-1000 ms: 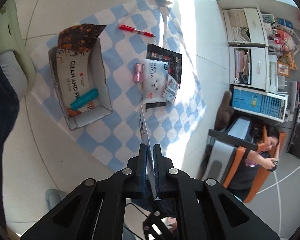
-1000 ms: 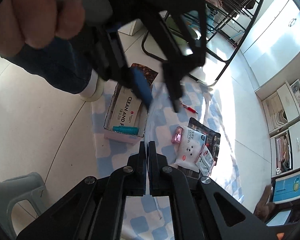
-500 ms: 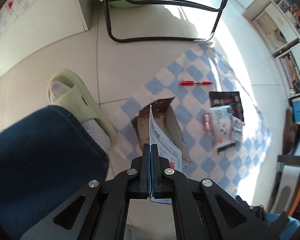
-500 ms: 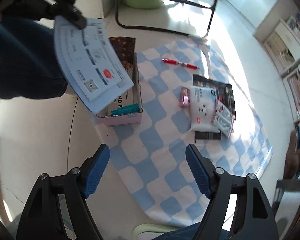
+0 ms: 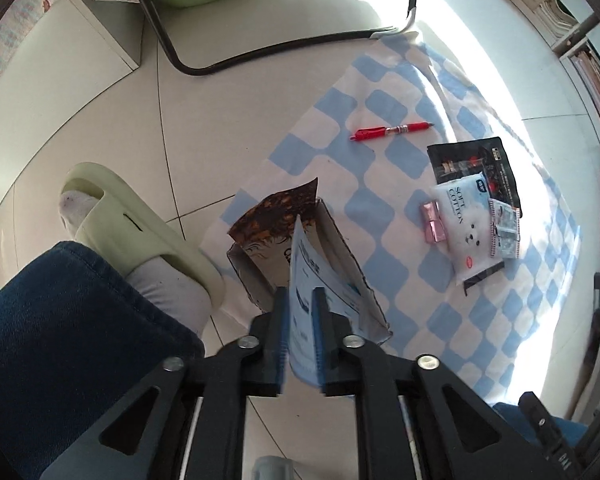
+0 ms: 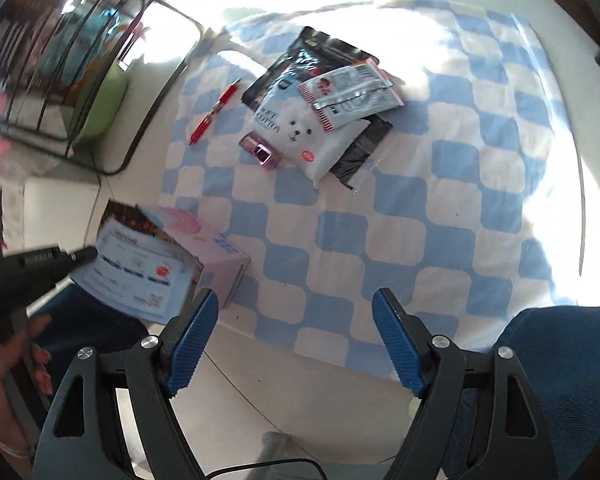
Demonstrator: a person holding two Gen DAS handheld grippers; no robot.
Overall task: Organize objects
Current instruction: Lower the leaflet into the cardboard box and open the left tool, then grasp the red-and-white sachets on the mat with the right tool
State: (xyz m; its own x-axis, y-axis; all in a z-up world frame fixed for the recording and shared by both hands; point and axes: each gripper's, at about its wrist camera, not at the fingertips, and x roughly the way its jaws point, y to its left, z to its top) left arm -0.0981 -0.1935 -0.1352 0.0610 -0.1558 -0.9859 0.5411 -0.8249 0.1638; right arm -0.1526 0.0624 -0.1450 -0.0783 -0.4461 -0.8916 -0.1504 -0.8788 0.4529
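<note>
Our left gripper (image 5: 300, 332) has its fingers slightly parted around a light-blue card (image 5: 306, 280), which sits edge-on between them over the open box (image 5: 340, 248); we cannot tell whether the pads are pinching it or letting go. Held upright like that, it looks set to slide in along the wall. Our right gripper (image 6: 296, 340) hangs wide open and empty above the checked cloth (image 6: 420, 220). Waiting on the cloth, well apart from the box: a red pen (image 5: 392, 132), a pink tube (image 5: 432, 222) just beside a white cotton pack (image 5: 464, 226), sachets (image 5: 504, 232) on top, a black pouch (image 5: 472, 160) beneath. Our slippered foot (image 5: 140, 236) sits just beside the box, crowding that side.
</note>
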